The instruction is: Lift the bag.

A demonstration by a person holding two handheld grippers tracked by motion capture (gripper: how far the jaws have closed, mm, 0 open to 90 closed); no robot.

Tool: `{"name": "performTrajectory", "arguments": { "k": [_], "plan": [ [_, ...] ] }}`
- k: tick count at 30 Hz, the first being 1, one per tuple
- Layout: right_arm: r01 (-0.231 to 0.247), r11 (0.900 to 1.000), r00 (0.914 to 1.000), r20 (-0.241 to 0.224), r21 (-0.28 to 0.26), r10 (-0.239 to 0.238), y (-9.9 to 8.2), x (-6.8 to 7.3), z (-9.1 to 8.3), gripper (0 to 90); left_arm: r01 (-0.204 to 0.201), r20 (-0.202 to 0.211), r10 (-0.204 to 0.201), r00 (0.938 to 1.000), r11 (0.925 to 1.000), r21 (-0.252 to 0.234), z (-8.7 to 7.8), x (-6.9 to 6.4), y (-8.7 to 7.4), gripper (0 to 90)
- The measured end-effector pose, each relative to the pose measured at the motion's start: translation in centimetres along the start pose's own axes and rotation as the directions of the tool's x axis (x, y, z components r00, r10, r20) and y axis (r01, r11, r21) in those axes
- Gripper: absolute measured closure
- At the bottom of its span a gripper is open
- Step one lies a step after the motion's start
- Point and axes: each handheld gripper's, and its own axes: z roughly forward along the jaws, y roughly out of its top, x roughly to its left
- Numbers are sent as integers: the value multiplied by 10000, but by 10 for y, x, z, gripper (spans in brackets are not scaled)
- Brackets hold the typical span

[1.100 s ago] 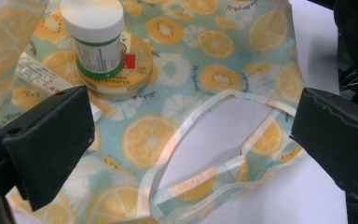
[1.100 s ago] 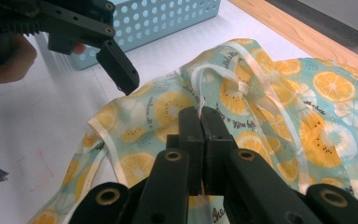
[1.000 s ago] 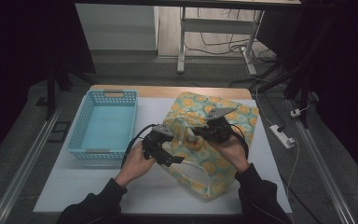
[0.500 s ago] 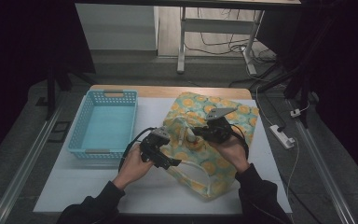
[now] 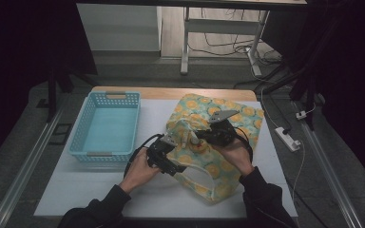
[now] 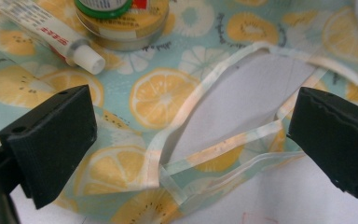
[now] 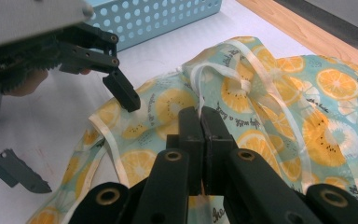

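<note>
On the white bench (image 5: 100,190), the right gripper (image 7: 200,122) pinches the lemon-print plastic bag's (image 5: 218,166) pale handle (image 7: 196,88); the left gripper (image 6: 186,140), fingers wide and empty, should close squarely on the other strap (image 6: 223,147).

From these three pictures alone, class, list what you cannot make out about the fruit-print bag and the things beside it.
- Round tin with green lid, left gripper view: top cut off by the picture's upper edge.
- White tube, same view: far end cut off; its small print is unreadable.
- Translucent fruit-print plastic bag, high view: both hands cover its middle.
- Bag strap, right gripper view: hidden where the right claw pinches it.
</note>
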Motion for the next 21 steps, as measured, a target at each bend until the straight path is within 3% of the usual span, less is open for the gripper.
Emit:
{"name": "performTrajectory", "arguments": {
  "k": [9, 12, 16, 19, 21],
  "plan": [
    [8, 9999, 10000, -40, 121, -8, -1, 0, 4, 893, -612, 93, 609, 9981, 9974, 380, 21, -4, 4, 19],
    [12, 9999, 10000, -38, 156, -12, -2, 0, 4, 892, -923, -126, 933, 9956, 9936, 646, 30, -5, 6, 28],
    [-14, 9999, 10000, -37, 151, 14, -2, 0, 5, 892, -1019, -454, 1060, 9933, 9912, 847, 39, -2, 7, 56],
    [-16, 9999, 10000, -36, 140, 16, -2, -1, 5, 892, -1210, -824, 1301, 9881, 9869, 1067, 43, -1, 8, 120],
    [-20, 9999, 10000, -20, 134, 20, -2, -1, 5, 892, -1088, -532, 1142, 9920, 9895, 947, 42, 2, 8, 191]
  ]
}}
